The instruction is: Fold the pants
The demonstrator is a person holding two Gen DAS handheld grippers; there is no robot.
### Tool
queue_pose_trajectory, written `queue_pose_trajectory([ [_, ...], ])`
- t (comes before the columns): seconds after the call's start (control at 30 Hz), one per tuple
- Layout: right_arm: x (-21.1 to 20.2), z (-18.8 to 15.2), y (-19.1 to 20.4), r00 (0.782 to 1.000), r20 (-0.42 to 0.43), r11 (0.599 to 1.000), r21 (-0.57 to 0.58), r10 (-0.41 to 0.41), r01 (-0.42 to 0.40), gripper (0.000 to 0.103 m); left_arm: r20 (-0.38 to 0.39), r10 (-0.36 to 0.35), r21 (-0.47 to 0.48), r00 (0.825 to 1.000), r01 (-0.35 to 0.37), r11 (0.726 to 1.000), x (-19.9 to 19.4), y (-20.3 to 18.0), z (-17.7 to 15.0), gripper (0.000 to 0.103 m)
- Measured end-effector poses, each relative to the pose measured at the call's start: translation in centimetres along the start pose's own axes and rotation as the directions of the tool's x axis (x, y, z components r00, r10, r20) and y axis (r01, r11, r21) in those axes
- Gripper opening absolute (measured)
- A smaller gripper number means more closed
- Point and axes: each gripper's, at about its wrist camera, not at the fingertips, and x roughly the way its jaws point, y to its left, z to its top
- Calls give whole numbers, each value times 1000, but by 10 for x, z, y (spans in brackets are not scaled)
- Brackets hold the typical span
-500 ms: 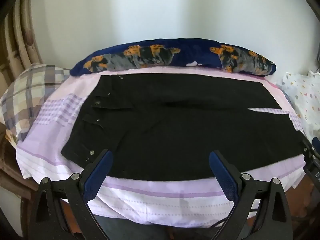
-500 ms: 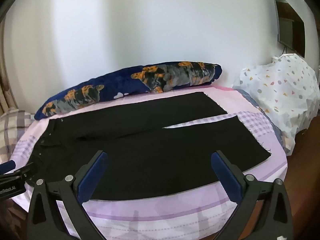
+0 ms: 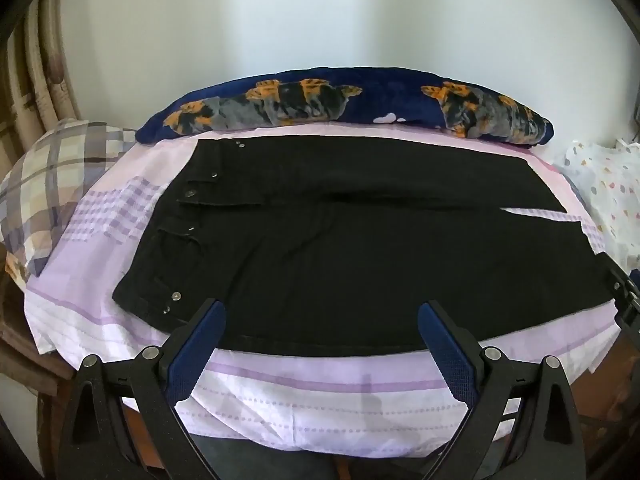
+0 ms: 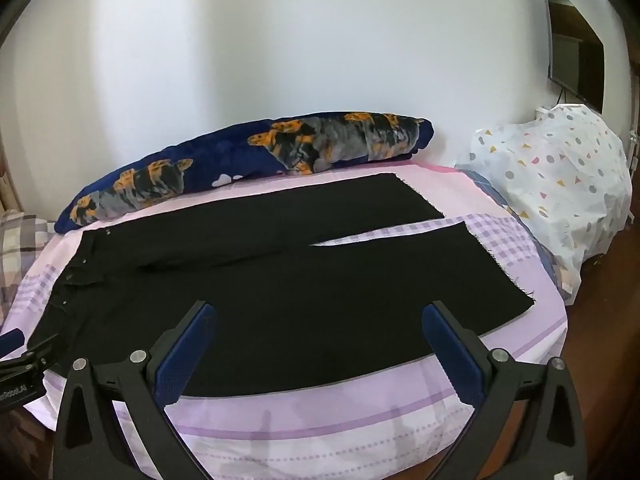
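Observation:
Black pants point(image 3: 360, 240) lie flat and spread out on the bed, waistband with metal buttons to the left, both legs reaching right with a narrow gap between the hems. My left gripper point(image 3: 322, 308) hovers open over the near edge of the pants by the waist end, nothing between its blue pads. In the right wrist view the same pants point(image 4: 280, 280) fill the bed, and my right gripper point(image 4: 320, 308) hangs open over the near leg, empty. A tip of the left gripper shows at that view's left edge.
The bed has a pink and purple checked sheet point(image 3: 320, 400). A navy bolster with orange tiger print point(image 3: 344, 100) lies along the white wall. A plaid pillow point(image 3: 60, 176) sits at left, a dotted white cover point(image 4: 560, 184) at right, a wall screen point(image 4: 576, 48) above it.

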Motion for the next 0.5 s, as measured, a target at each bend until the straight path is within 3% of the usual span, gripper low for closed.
queue_pose_trajectory([
  [0.5,3,-1,-9,1000,-4,999,32,-31,31,103,16,-5,19,1000,5,1000,0,-5,-1,96],
])
